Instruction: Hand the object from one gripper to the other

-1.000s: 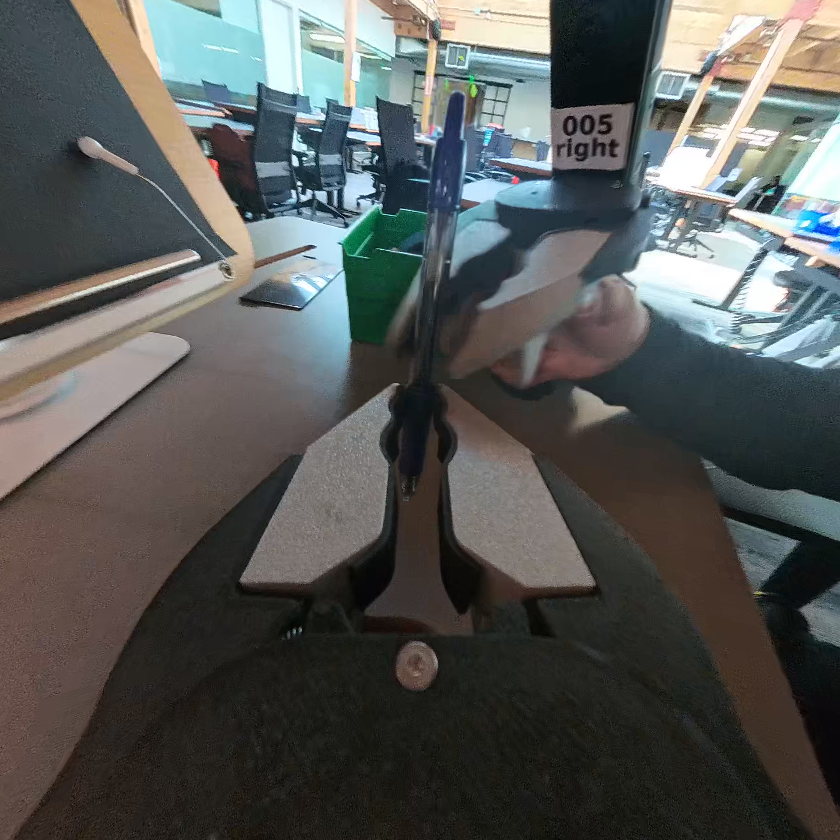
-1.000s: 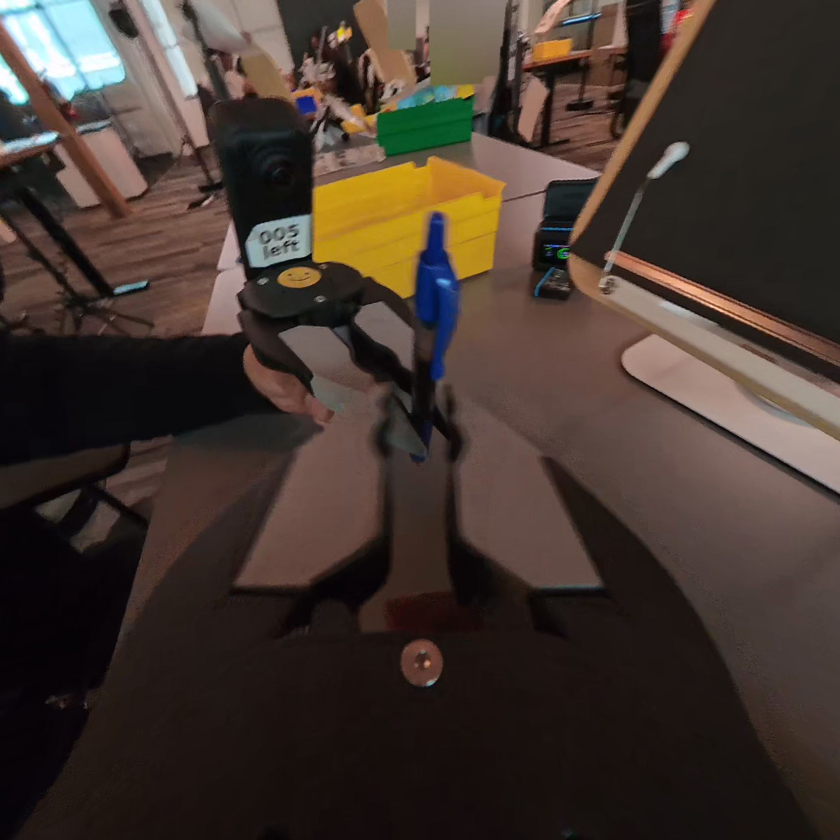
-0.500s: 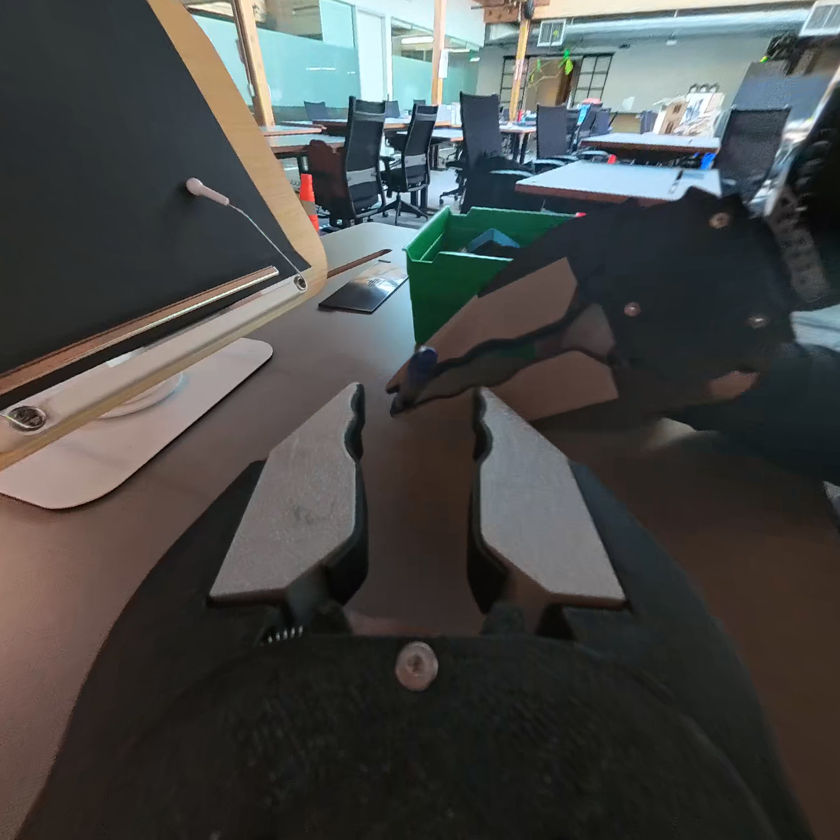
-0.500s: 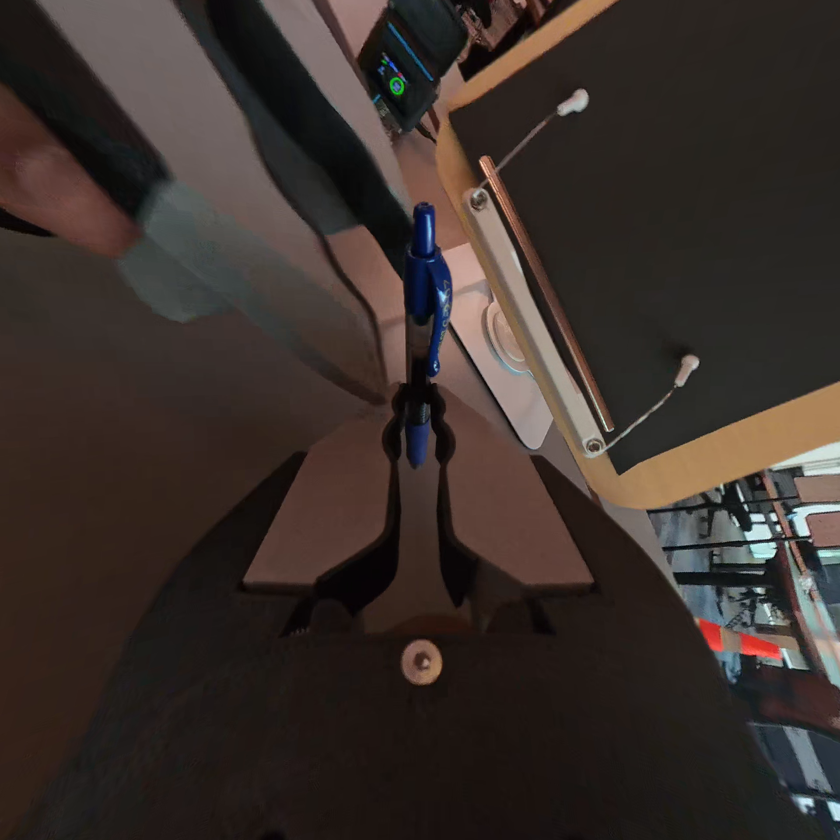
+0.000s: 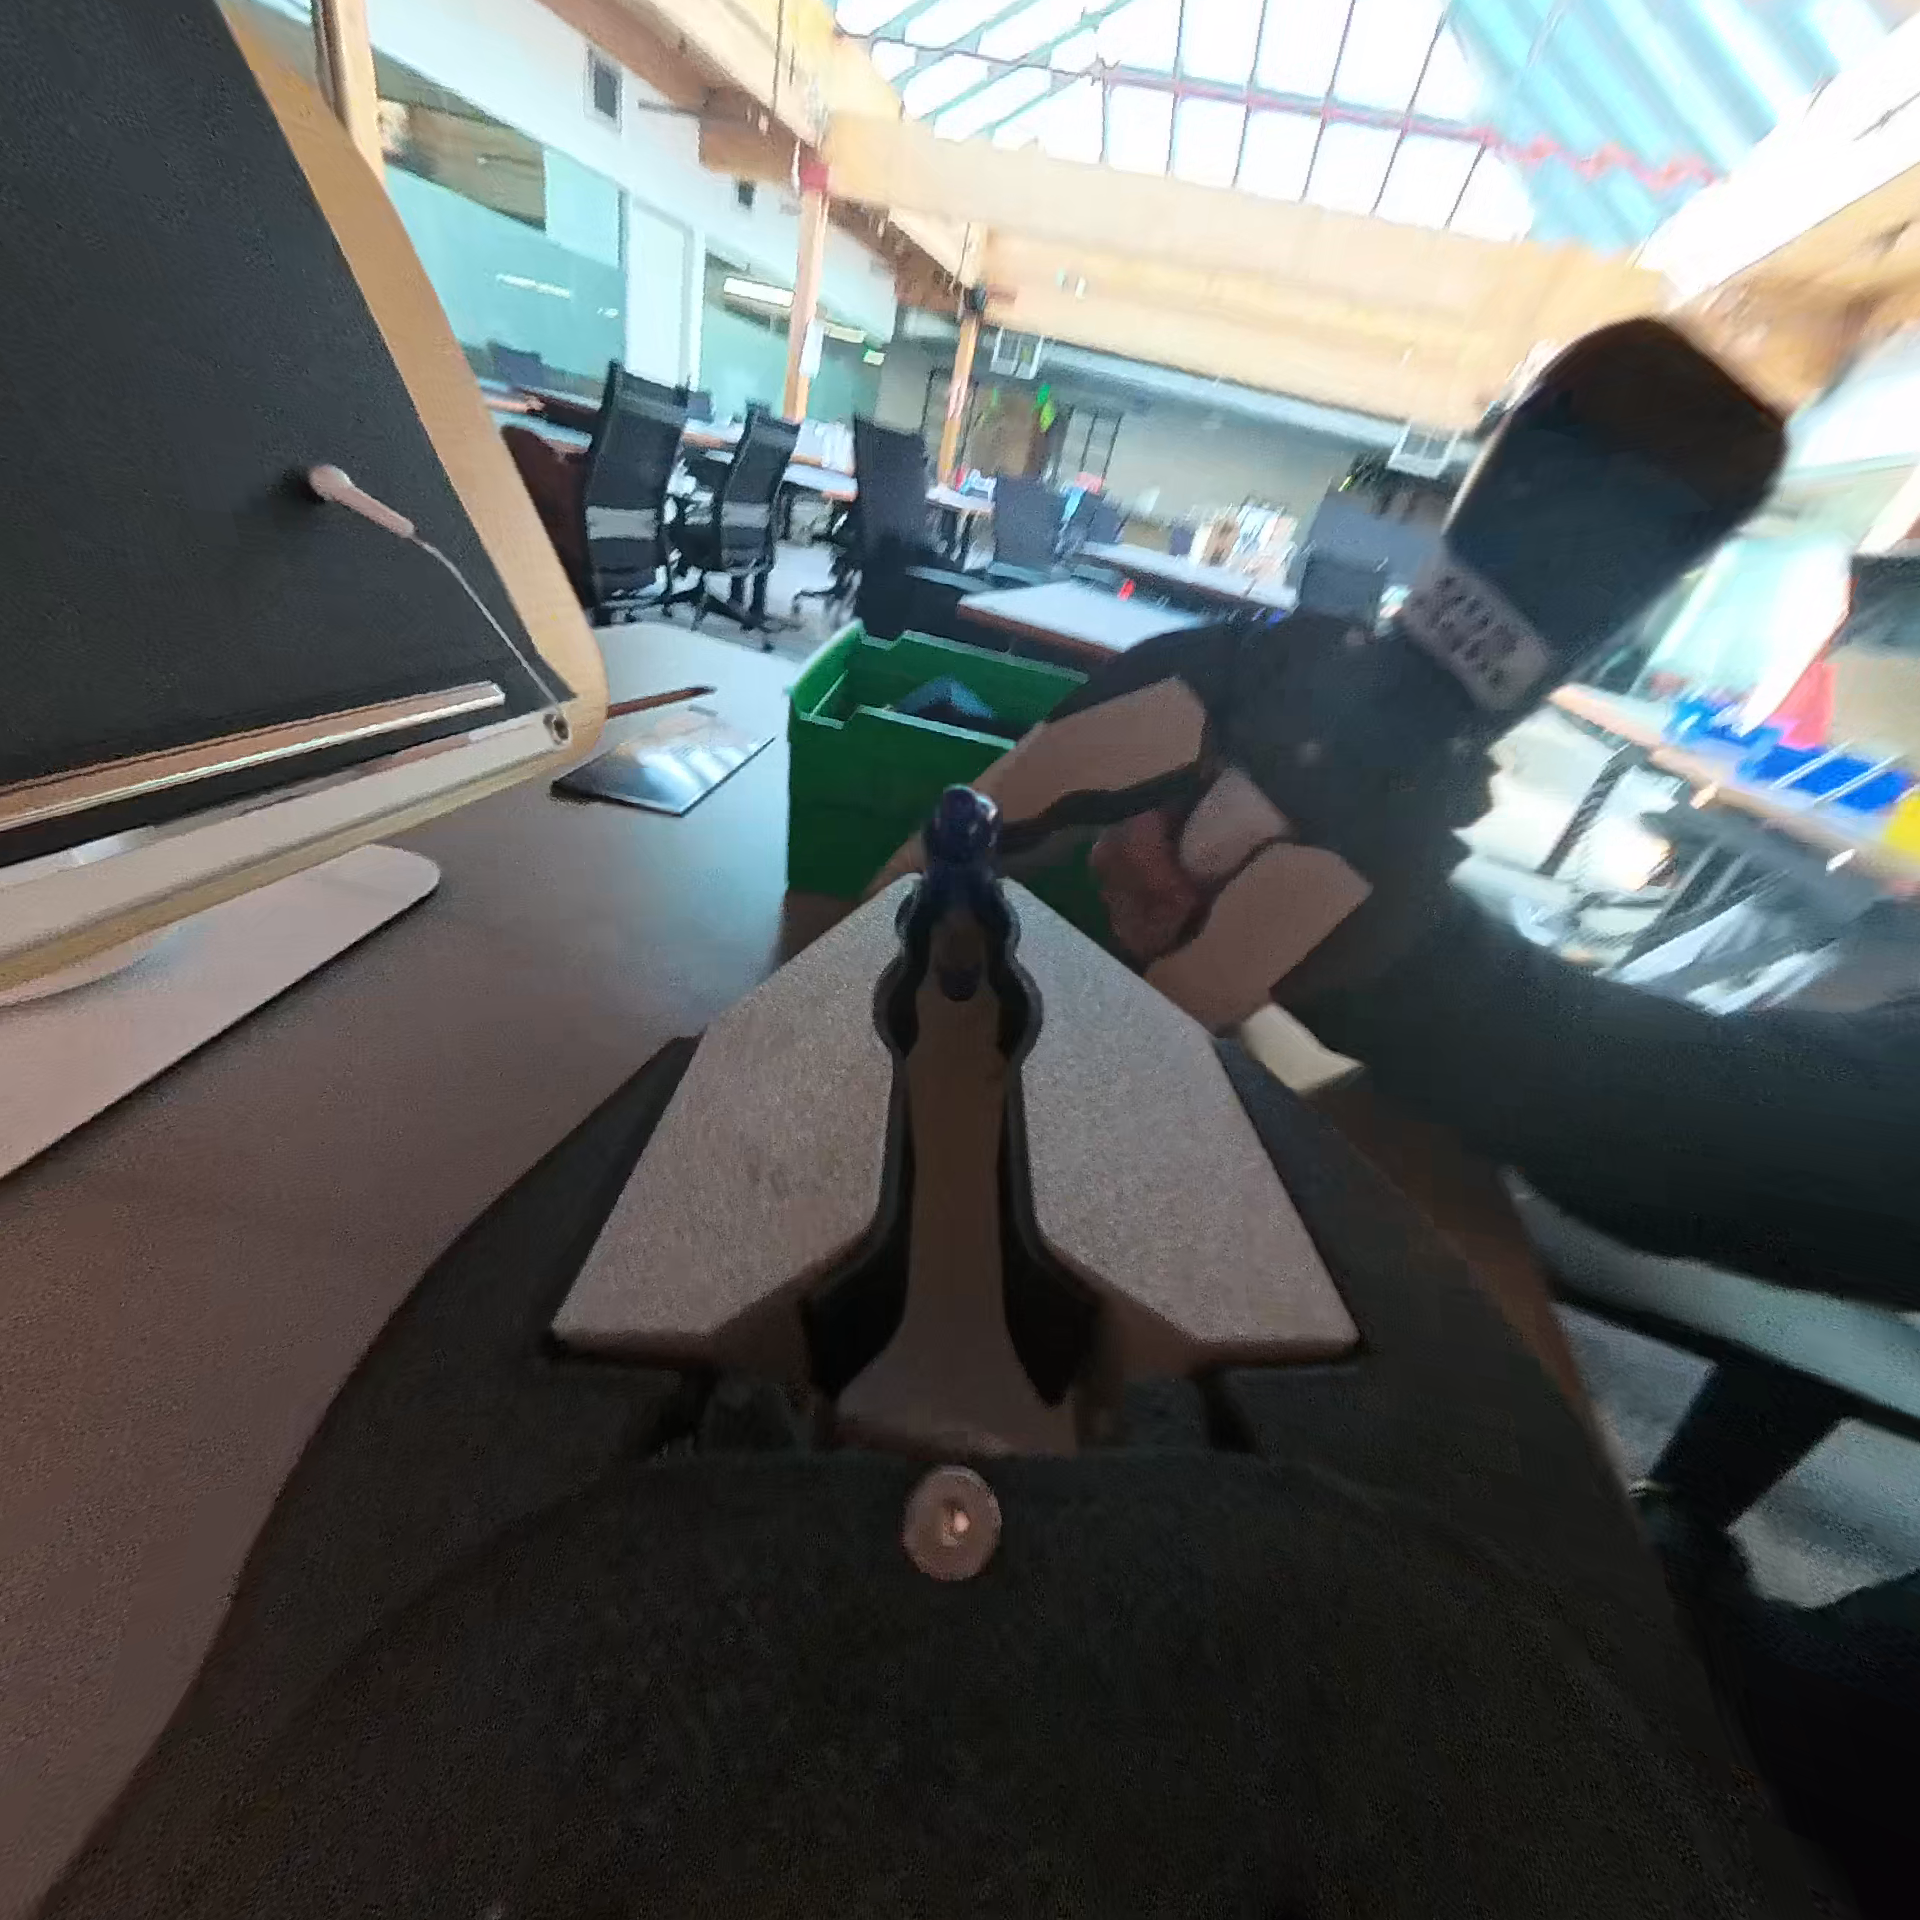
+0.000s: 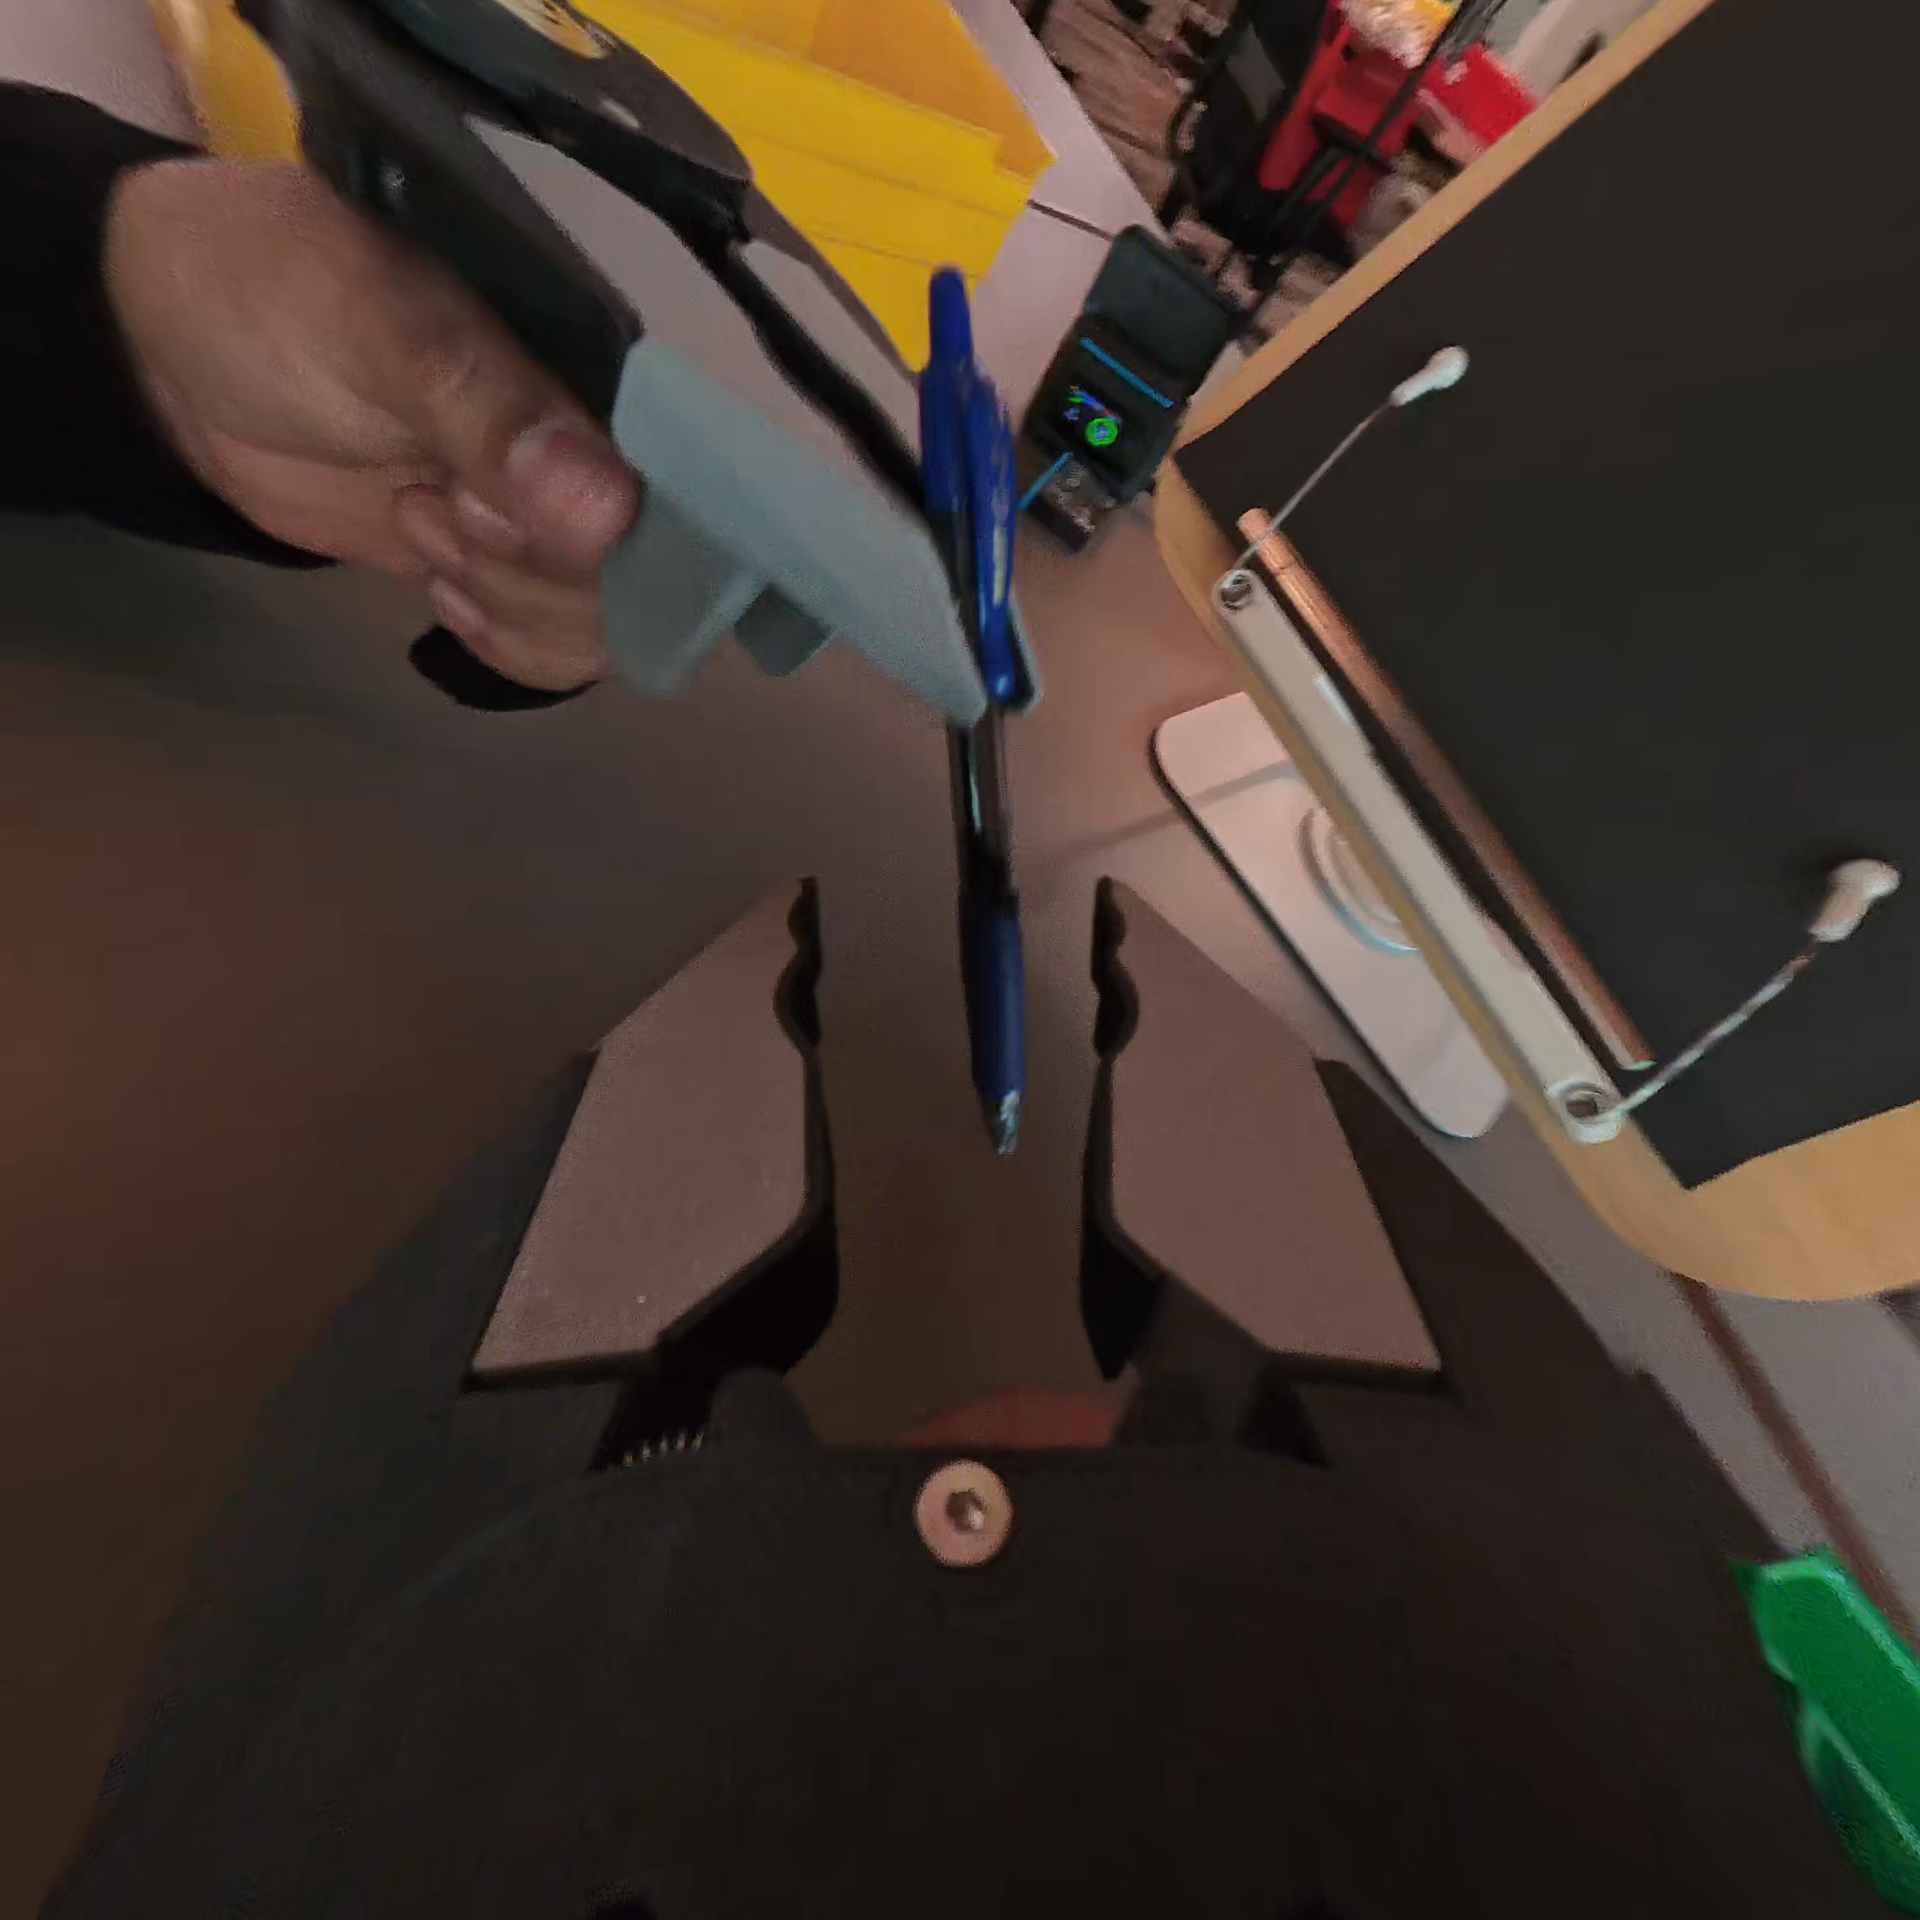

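In the left wrist view the left gripper [image 5: 958,925] pinches the blue pen [image 5: 962,831] end-on, bare desk [image 5: 312,1091] leftward – in the right wrist view the right gripper [image 6: 954,966] gapes wide around its blurred, untouched tip.

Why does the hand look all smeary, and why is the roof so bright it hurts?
In the right wrist view the hand and blue pen smear from motion blur, and the open right gripper looks dim. In the left wrist view the skylight is washed out, the right gripper is blurred, while the left gripper, shut on the pen, stays sharper.
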`<state>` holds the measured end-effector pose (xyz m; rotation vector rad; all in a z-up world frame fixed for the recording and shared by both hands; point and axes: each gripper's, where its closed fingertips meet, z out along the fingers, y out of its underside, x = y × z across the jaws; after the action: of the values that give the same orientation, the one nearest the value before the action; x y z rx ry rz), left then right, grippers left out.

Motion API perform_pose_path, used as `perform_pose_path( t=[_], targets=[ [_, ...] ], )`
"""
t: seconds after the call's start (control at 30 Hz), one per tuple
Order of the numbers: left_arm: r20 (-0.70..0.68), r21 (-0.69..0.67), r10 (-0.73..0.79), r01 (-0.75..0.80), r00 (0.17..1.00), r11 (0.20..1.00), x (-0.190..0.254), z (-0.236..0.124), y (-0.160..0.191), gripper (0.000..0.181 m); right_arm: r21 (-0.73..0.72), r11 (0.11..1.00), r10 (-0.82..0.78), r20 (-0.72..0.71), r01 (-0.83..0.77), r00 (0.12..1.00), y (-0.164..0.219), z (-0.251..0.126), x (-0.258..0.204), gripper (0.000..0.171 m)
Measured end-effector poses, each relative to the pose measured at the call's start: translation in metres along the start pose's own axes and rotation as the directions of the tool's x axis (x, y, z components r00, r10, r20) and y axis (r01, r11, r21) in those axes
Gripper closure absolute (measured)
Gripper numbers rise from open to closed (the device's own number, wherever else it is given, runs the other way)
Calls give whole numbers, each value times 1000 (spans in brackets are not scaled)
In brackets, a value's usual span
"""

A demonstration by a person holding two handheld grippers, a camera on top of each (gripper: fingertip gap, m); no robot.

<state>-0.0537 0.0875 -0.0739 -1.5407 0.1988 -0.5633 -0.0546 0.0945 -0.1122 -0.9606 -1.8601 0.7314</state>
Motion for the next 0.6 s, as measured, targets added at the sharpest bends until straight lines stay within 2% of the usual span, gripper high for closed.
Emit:
perform_pose_path(
  t=[0.03,0.1,0.13,0.23,0.27,0.37,0.43,0.5,0.57,0.6],
  targets=[
    [-36,19,-29,29,999,999,2,-3,-4,174,6,1000,24,45,-24,999,1,-3,-3,128],
    [-111,23,-85,88,990,996,7,-6,-5,174,19,998,61,103,-63,993,2,-7,-7,128],
    [-106,31,-96,100,990,995,4,-7,-6,174,22,996,82,115,-85,990,3,-8,-6,130],
    [-110,19,-104,107,989,994,2,-6,-2,173,45,989,128,178,-138,976,1,-10,-12,149],
    [-124,13,-116,119,985,993,3,-6,-2,173,40,990,129,164,-138,978,3,-9,-9,164],
    [-63,-18,-132,131,989,991,-7,-5,3,171,16,991,133,128,-136,983,8,-8,-4,164],
    [69,-73,-47,52,997,996,-26,-8,10,156,-33,986,167,93,-164,982,18,-4,3,164],
    [203,-167,110,-77,973,983,-44,-14,17,142,-104,982,163,24,-160,986,35,0,15,164],
    [279,-286,311,-230,909,930,-54,-17,26,128,-174,977,122,-33,-126,992,49,2,21,164],
    [285,-339,411,-310,866,889,-54,-15,30,127,-200,974,103,-41,-109,994,53,3,21,164]
  ],
)
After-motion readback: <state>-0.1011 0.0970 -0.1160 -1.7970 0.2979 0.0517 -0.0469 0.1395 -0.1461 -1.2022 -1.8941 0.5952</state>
